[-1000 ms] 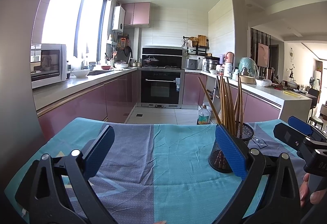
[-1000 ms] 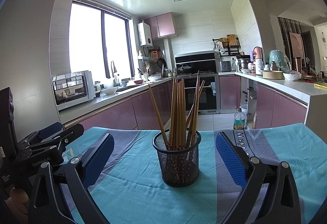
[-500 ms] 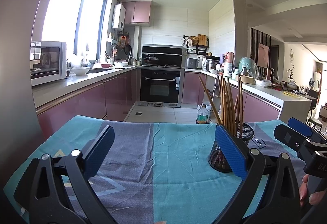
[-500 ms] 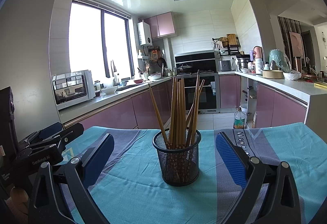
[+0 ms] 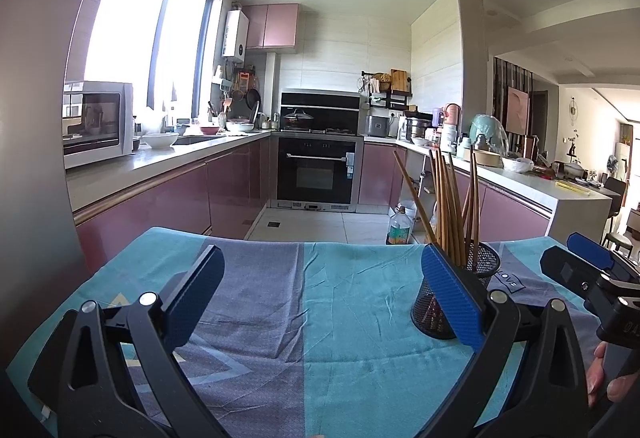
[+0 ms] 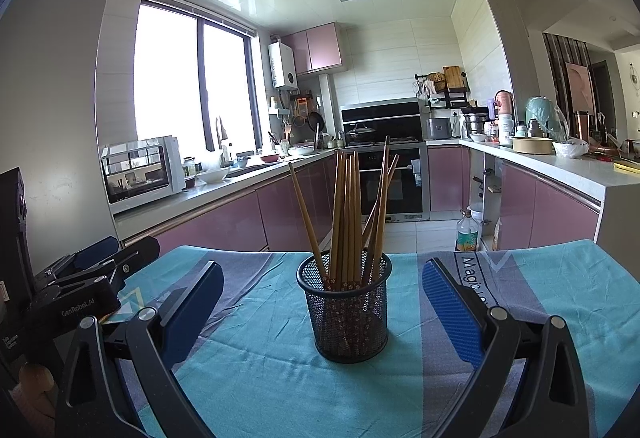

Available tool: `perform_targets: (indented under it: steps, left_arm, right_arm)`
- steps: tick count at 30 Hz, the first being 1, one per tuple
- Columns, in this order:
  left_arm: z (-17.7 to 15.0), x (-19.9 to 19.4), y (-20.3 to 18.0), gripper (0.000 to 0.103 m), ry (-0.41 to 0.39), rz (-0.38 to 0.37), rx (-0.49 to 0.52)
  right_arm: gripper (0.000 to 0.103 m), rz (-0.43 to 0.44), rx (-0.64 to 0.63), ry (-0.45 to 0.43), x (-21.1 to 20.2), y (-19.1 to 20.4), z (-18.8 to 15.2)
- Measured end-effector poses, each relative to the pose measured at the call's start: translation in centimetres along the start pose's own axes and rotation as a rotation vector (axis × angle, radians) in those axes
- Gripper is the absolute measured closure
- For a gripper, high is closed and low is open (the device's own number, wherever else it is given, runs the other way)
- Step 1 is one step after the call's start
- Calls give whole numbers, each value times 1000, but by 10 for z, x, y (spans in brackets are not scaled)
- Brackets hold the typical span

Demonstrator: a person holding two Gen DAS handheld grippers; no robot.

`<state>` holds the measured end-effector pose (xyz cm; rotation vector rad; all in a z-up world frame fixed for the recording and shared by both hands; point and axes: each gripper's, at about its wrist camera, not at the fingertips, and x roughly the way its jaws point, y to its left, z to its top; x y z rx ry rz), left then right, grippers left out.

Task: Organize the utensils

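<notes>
The right gripper (image 6: pixel 322 302) hovers with its blue pads spread wide, and the black mesh holder (image 6: pixel 346 308) stands upright on the tablecloth (image 6: pixel 260 370) straight ahead between them, touching neither pad. A bundle of wooden chopsticks (image 6: pixel 348 222) rises from the holder, fanned out and leaning. The left gripper (image 5: pixel 320 296) is also spread wide and holds nothing; the holder sits ahead and off to its right, partly behind its right pad. A fingertip, probably of the right hand (image 5: pixel 600 378), shows at that view's lower right edge
</notes>
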<state>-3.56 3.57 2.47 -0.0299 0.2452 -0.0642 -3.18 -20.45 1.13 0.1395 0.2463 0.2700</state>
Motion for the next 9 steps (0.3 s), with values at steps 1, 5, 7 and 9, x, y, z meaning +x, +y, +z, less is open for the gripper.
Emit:
perform_targets:
  steps: [1,5,7,9]
  left_arm:
    - [0,1,1,6,7,0,-1]
    - [-2,8,1,6,53,6,-9]
    - [-3,14,3,6,92,11,-14]
    - [-4,23,9,6,133,22,-15]
  right_arm:
    - [7,-1,-1,2,1,-1,-1]
    - [7,-59,0,50,5,-17,-2]
    - [7,-138,4,130,14,-38,-3]
    - [7,-240,3,296,35,-67,-11]
